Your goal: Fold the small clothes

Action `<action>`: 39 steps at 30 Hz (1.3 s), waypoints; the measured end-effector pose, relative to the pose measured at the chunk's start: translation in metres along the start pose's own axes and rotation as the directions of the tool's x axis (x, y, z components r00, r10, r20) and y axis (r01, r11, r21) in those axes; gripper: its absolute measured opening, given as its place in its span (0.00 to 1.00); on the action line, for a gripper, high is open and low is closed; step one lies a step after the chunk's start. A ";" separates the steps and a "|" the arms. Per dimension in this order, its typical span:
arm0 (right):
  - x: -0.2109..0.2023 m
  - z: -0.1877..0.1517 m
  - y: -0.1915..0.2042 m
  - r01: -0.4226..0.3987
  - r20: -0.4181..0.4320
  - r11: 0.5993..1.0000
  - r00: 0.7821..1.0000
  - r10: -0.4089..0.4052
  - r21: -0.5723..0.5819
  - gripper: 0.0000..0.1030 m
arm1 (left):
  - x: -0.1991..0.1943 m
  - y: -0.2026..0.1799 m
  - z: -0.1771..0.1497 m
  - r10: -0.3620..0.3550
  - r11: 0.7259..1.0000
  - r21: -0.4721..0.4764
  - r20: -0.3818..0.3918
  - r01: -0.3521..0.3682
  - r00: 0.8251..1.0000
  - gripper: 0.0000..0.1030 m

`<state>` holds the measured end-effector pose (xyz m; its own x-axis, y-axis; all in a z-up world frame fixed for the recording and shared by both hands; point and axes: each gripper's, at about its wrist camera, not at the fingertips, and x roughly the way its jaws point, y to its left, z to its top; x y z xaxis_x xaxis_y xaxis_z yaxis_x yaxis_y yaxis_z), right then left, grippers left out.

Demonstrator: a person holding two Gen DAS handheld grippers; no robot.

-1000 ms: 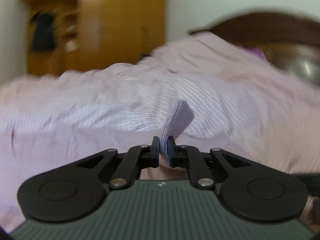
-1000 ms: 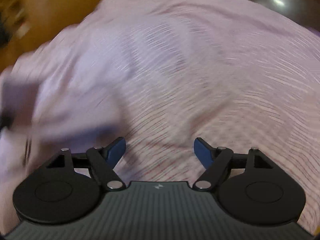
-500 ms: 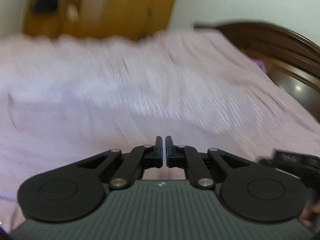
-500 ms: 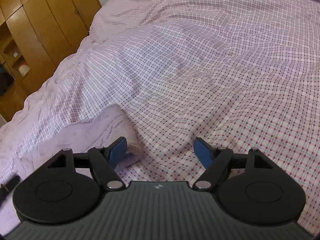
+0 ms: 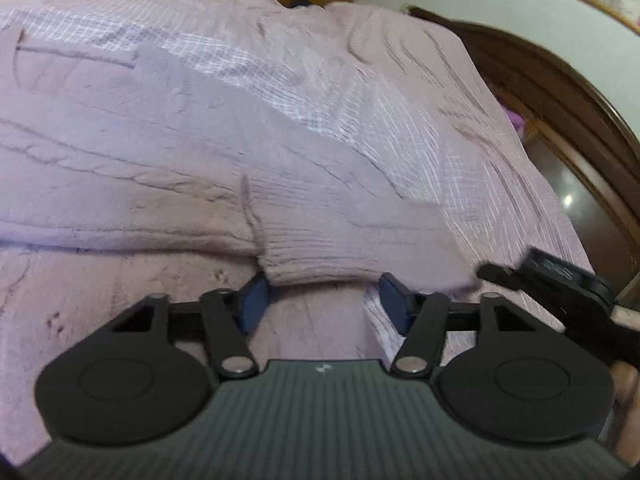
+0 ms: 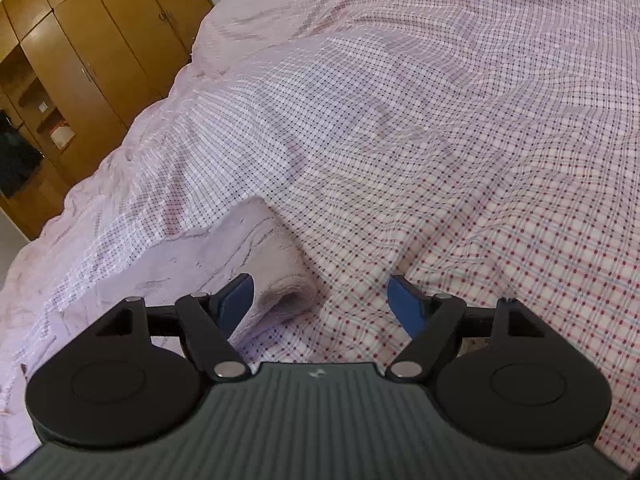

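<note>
Left wrist view: left gripper jaws are opening, the knit sleeve cuff lying loose between them. Right gripper fingers are spread wide, low in frame, over the checked bedcover.

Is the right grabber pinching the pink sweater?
No, the right gripper stands wide open, and the pink knitted sweater only lies beside its left finger on the checked bedsheet.

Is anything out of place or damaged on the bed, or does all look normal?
Nothing looks damaged or spilled. The pink knitted garment lies on the checked bedsheet, its ribbed cuff folded over the body. The left gripper is opening, the cuff edge just ahead of it. The sheet has soft wrinkles, nothing more.
</note>
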<state>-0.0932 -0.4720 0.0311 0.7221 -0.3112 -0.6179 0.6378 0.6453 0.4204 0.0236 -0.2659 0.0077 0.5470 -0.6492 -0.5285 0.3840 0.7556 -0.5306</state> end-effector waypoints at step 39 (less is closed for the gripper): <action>0.037 -0.019 -0.007 -0.369 -0.145 0.751 0.842 0.519 0.548 0.78 | -0.138 0.022 0.118 0.101 0.931 0.299 0.342 -0.210 0.934 0.05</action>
<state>-0.0757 -0.4746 -0.0073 0.9005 0.1744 -0.3984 0.3596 0.2166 0.9076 0.0446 -0.1492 0.1476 0.8043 -0.5002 -0.3208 0.4648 0.8659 -0.1850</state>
